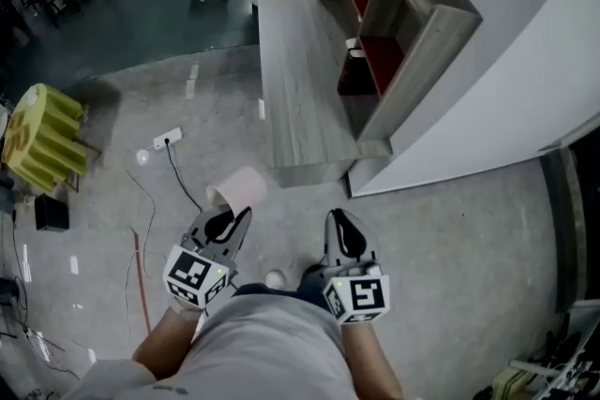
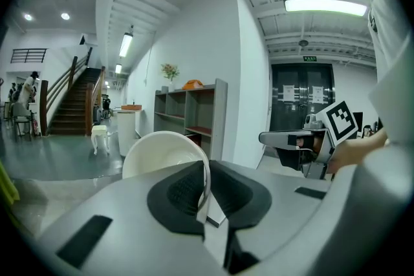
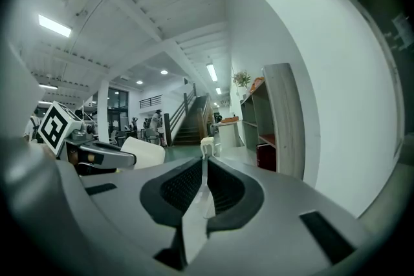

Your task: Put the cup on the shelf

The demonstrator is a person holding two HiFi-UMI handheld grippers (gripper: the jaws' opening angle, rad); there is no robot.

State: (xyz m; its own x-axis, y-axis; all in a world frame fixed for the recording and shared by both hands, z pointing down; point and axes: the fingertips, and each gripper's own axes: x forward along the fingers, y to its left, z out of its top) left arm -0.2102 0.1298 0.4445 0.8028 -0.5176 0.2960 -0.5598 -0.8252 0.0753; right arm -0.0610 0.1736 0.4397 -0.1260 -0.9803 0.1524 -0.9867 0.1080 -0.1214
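While the left gripper [image 1: 228, 222] grasps the cup [image 1: 240, 186] by its rim wall, the cup's body points forward from the jaws. The shelf [image 1: 405, 33] lies ahead and to the right, past the low desk [image 1: 295, 98]. Right gripper [image 1: 341, 228]: jaws clenched, empty, nearer the shelf.

The head view looks steeply down from above; both gripper views look level, sharing the shelf [image 1: 422, 51].
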